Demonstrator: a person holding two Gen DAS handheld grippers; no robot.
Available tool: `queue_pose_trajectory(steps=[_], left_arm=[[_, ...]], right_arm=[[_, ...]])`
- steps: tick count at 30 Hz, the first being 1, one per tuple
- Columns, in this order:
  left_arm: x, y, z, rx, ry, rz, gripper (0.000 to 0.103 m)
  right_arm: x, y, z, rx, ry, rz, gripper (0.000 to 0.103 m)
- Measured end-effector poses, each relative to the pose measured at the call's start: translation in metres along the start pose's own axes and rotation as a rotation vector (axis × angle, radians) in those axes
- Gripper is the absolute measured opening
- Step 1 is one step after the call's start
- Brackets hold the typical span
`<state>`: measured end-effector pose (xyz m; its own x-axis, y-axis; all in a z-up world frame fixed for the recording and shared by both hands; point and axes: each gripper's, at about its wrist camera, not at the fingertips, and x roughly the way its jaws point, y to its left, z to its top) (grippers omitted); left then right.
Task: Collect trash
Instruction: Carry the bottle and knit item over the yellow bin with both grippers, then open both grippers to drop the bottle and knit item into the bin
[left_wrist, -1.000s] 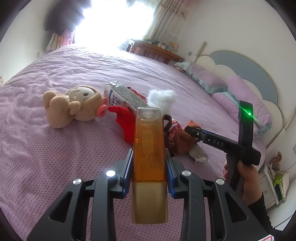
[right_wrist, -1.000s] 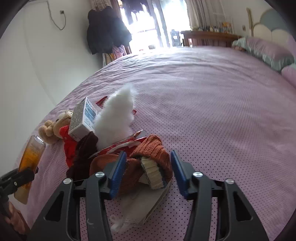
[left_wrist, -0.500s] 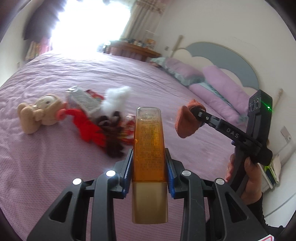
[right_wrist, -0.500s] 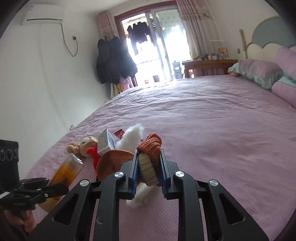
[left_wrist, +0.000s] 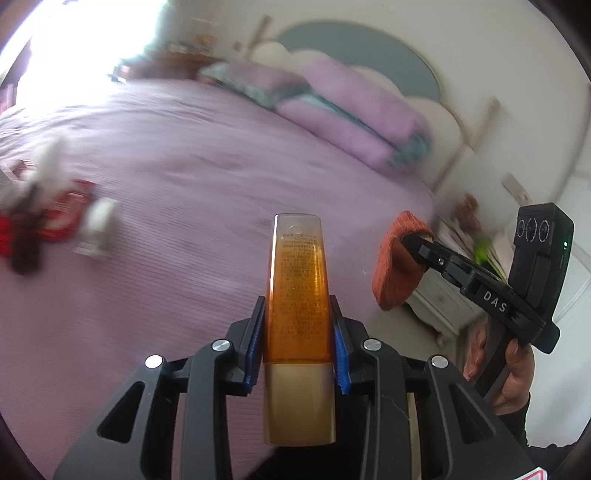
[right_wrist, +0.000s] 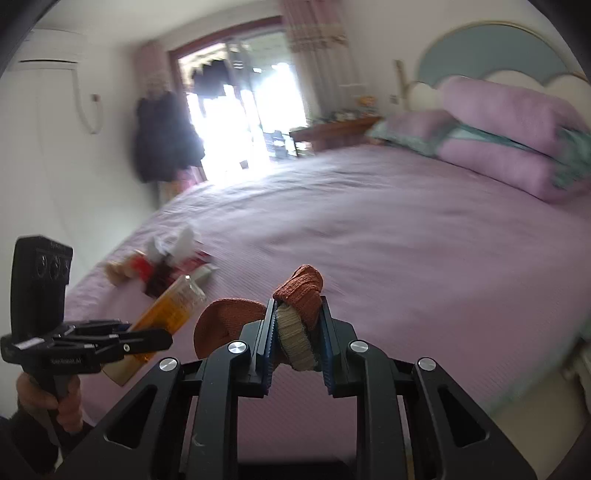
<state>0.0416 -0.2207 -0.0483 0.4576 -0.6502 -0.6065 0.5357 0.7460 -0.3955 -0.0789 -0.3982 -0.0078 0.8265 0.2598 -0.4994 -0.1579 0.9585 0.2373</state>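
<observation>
In the left wrist view, your left gripper (left_wrist: 297, 332) clamps the amber bottle (left_wrist: 297, 288) at frame centre; the orange sock (left_wrist: 397, 266) hangs at right from your right gripper (left_wrist: 413, 240). In the right wrist view, the right gripper (right_wrist: 297, 332) pinches the sock low at centre, its jaws having just closed; the bottle sits lower left over the purple bed (right_wrist: 369, 229).

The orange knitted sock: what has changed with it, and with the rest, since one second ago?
The right gripper has just been closing; it took the orange knitted sock off the purple bedspread and carried it away from the blurred pile of clutter. The left gripper stays shut on the amber plastic bottle, and has also swung away from the pile.
</observation>
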Motion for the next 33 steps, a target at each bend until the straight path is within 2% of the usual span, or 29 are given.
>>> queue_pose_trajectory(steps=[7, 12, 15, 20, 24, 30, 32, 33], left_arm=[[0.069, -0.052, -0.024, 0.062, 0.148, -0.106, 0.032], [0.110, -0.082, -0.042, 0.112, 0.259, -0.152, 0.032], [0.128, -0.097, -0.052, 0.150, 0.310, -0.164, 0.032], [0.173, -0.113, -0.080, 0.175, 0.439, -0.186, 0.032], [0.208, -0.124, -0.110, 0.199, 0.549, -0.195, 0.032], [0.236, -0.143, -0.134, 0.298, 0.653, -0.180, 0.032], [0.240, -0.148, -0.141, 0.326, 0.669, -0.178, 0.044], [0.240, -0.152, -0.143, 0.341, 0.683, -0.193, 0.054]], right_arm=[[-0.037, -0.058, -0.060, 0.128, 0.076, -0.141, 0.020], [-0.059, -0.089, -0.102, 0.210, 0.131, -0.220, 0.020], [-0.067, -0.103, -0.129, 0.258, 0.175, -0.253, 0.020], [-0.074, -0.120, -0.167, 0.288, 0.242, -0.330, 0.020], [-0.072, -0.136, -0.196, 0.357, 0.293, -0.349, 0.020], [-0.065, -0.154, -0.223, 0.420, 0.358, -0.368, 0.020], [-0.066, -0.156, -0.227, 0.431, 0.365, -0.377, 0.021], [-0.067, -0.159, -0.228, 0.435, 0.371, -0.380, 0.021]])
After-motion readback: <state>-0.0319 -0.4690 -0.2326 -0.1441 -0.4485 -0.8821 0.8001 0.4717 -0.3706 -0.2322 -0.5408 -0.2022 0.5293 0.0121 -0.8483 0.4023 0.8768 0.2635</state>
